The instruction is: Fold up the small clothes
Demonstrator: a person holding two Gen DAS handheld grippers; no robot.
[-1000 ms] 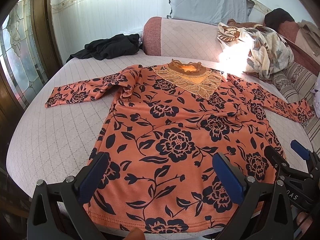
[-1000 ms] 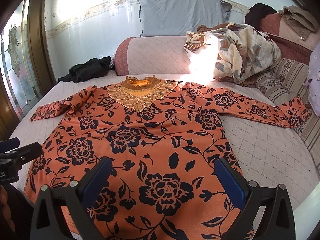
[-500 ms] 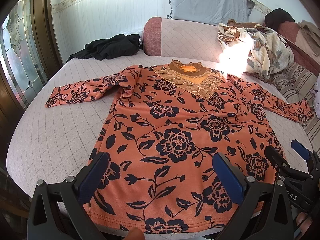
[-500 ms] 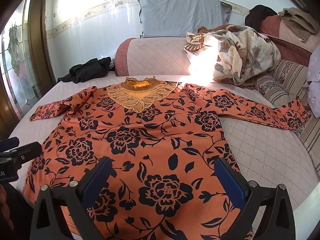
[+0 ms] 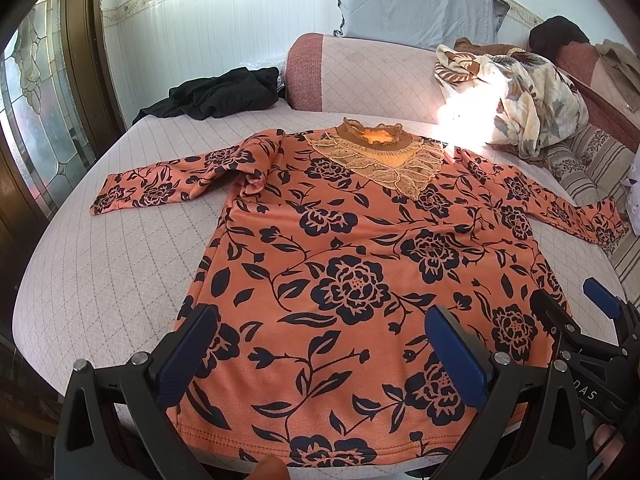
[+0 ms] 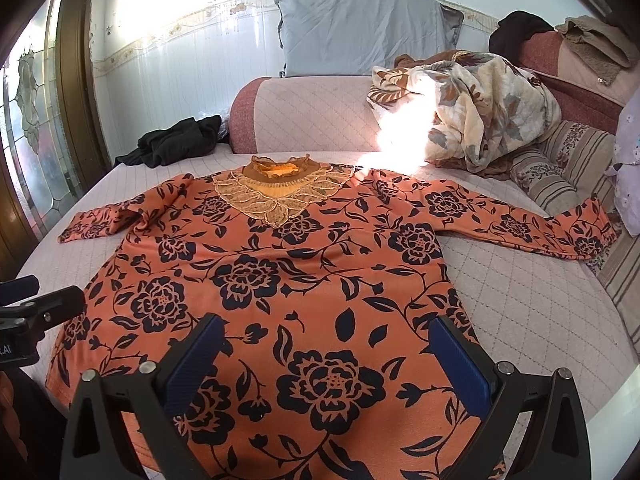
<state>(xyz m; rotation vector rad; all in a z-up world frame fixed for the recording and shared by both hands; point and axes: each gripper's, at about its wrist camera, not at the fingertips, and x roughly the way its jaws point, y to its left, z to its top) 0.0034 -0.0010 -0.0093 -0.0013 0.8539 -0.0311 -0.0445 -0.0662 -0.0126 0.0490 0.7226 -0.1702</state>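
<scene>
Both tongs hover at the near hem, and both stand wide apart with nothing between the blue pads. In the left wrist view the left tongs (image 5: pixel 320 344) fill the bottom of the frame, while the right tongs (image 5: pixel 576 304) poke in at the lower right. The top (image 5: pixel 360 264), orange with dark flowers, lies flat and face up across the middle of the frame on the quilted bed (image 5: pixel 100 264), hem toward the camera, lace collar (image 5: pixel 380 152) pointing to the upper centre. One sleeve (image 5: pixel 168 188) stretches to the left, the other sleeve (image 5: pixel 560 208) runs to the right edge. Over to the right wrist view: the right tongs (image 6: pixel 328 348) sit low in the frame above the hem, and the left tongs (image 6: pixel 36 296) show at the left edge, beside the shirt's side. A black garment (image 6: pixel 176 140) is bunched in the upper left, a floral blanket (image 6: pixel 480 108) is heaped in the upper right with sun glare on it, and a grey pillow (image 6: pixel 360 36) leans on the wall at the top centre.
</scene>
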